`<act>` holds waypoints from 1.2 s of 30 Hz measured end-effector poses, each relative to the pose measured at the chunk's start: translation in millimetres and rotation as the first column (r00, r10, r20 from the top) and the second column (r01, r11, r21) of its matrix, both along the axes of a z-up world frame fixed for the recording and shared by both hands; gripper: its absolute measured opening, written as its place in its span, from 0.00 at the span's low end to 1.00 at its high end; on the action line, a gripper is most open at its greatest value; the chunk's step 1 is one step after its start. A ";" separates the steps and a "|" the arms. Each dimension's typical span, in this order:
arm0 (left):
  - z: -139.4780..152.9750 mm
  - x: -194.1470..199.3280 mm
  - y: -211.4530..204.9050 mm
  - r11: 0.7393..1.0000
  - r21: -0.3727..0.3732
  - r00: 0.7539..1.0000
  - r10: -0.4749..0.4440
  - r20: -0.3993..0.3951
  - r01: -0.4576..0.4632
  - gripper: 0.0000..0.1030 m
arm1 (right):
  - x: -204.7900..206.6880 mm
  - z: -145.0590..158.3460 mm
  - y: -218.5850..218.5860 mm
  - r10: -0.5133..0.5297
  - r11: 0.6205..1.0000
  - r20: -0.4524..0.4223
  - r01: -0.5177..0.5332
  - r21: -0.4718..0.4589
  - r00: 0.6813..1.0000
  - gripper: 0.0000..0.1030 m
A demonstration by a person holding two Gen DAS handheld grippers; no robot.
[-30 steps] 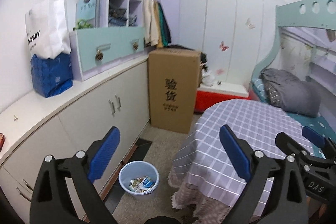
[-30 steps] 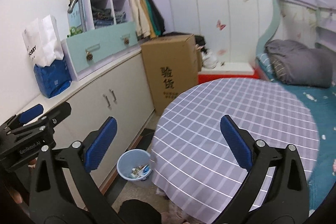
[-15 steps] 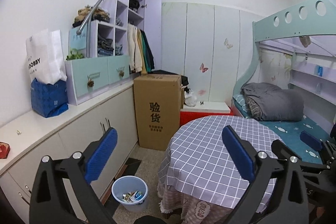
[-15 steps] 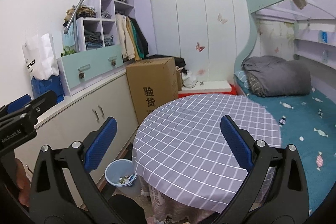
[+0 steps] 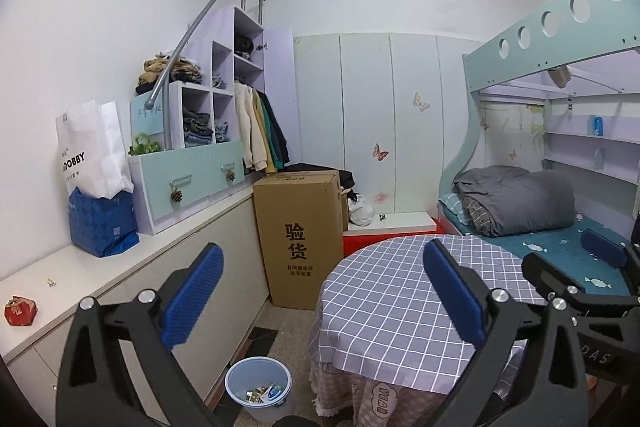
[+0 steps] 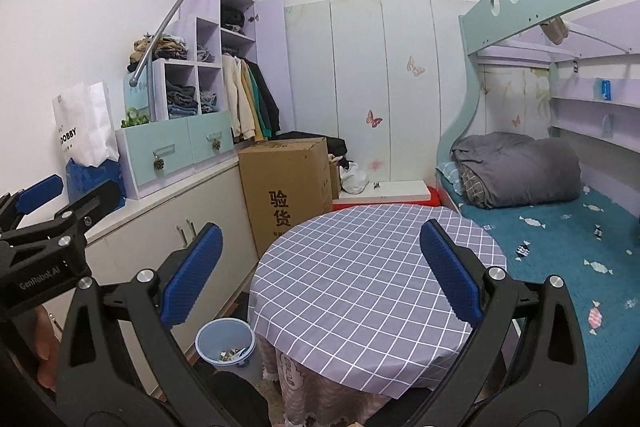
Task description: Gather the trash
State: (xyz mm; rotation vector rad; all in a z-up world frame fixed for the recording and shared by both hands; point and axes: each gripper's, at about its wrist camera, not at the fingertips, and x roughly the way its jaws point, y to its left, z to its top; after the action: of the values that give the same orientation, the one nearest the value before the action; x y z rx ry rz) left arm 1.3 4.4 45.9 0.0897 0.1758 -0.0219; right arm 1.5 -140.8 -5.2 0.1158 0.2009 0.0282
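Both claws raised and level, looking across the room rather than down at anything. Left claw (image 5: 320, 291) spread wide, nothing between its pads. Right claw (image 6: 318, 273) equally wide, equally empty. No contact with any object.

Bin (image 5: 258, 393) on the floor, in the gap between the cabinet (image 5: 224, 267) and the round table (image 5: 400, 299), already holding a few wrappers and scraps. Tabletop under the checked cloth bare as far as visible. One candidate left: a small crumpled red item (image 5: 20, 310) on the cabinet top at far left, well apart from the bin, plus a tiny scrap (image 5: 51, 281) near it; too small to tell what either is. Sweet shapes on the bed (image 6: 560, 239) look like part of the sheet's print, though impossible to be sure.

Judged step: a scan for remaining trash, or the close of the job, with most pieces probably binned. Next move, if any: swing left toward the red item, lower a claw over it, close gently on the crumpled body, then carry across and release above the bin. Care needed over the cabinet edge and with the reach past the blue bag (image 5: 102, 223).
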 end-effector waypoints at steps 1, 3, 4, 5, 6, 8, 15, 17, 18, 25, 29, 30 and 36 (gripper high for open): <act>0.1 -1.8 -2.0 1.000 0.004 1.000 -0.001 0.003 0.001 0.95 | -2.0 0.8 0.0 0.001 1.000 0.003 -0.001 0.000 1.000 0.94; 1.4 -2.9 -4.3 1.000 0.009 1.000 -0.008 0.003 0.008 0.95 | -5.3 2.1 -0.2 0.004 1.000 0.009 -0.004 -0.001 1.000 0.94; 1.3 -4.3 -5.6 1.000 0.007 1.000 -0.012 0.001 0.012 0.95 | -7.2 2.2 -1.0 0.002 1.000 0.012 -0.002 -0.002 1.000 0.94; 1.9 -5.0 -5.9 1.000 0.004 1.000 -0.016 0.000 0.016 0.95 | -8.7 2.7 -1.0 0.000 1.000 0.014 0.001 -0.006 1.000 0.94; 2.2 -5.4 -6.1 1.000 0.001 1.000 -0.017 -0.001 0.017 0.95 | -9.9 3.0 0.0 -0.001 1.000 0.016 0.001 -0.007 1.000 0.94; 3.2 -5.3 -6.2 1.000 0.000 1.000 -0.020 -0.004 0.020 0.95 | -11.6 4.1 0.1 -0.002 1.000 0.019 0.002 -0.006 1.000 0.94; 4.6 -4.9 -4.2 1.000 -0.012 1.000 -0.029 -0.010 0.029 0.95 | -14.1 3.6 0.0 -0.004 1.000 0.020 0.004 -0.006 1.000 0.94; 4.3 -4.7 -4.2 0.999 -0.017 0.999 -0.035 -0.016 0.035 0.95 | -14.1 3.7 -0.8 -0.002 1.000 0.017 0.002 -0.004 1.000 0.94; 4.1 -4.6 -3.9 0.999 -0.019 0.999 -0.036 -0.017 0.036 0.95 | -14.5 3.9 -1.0 -0.001 1.000 0.017 0.001 -0.002 1.000 0.94; 2.8 -4.8 -3.9 1.000 -0.013 1.000 -0.028 -0.013 0.027 0.95 | -12.5 2.9 -1.6 0.021 1.000 -0.003 -0.021 0.009 1.000 0.94; 2.4 -5.2 -4.1 1.000 -0.011 1.000 -0.025 -0.012 0.025 0.95 | -10.2 1.6 -4.3 0.024 1.000 -0.010 -0.024 0.012 1.000 0.94; 2.4 -4.9 -4.2 1.000 -0.010 1.000 -0.026 -0.012 0.026 0.95 | -10.2 1.5 -4.8 0.026 1.000 -0.011 -0.026 0.014 1.000 0.94; 1.1 -5.2 -5.4 1.000 -0.008 1.000 -0.026 -0.013 0.026 0.95 | -10.4 1.1 -5.0 0.025 1.000 -0.011 -0.025 0.014 1.000 0.94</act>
State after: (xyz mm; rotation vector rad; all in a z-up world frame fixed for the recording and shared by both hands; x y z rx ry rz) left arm -3.9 -1.1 47.0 0.0836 0.1878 -0.0492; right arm -8.9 -145.8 -4.1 0.1270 0.2135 0.0535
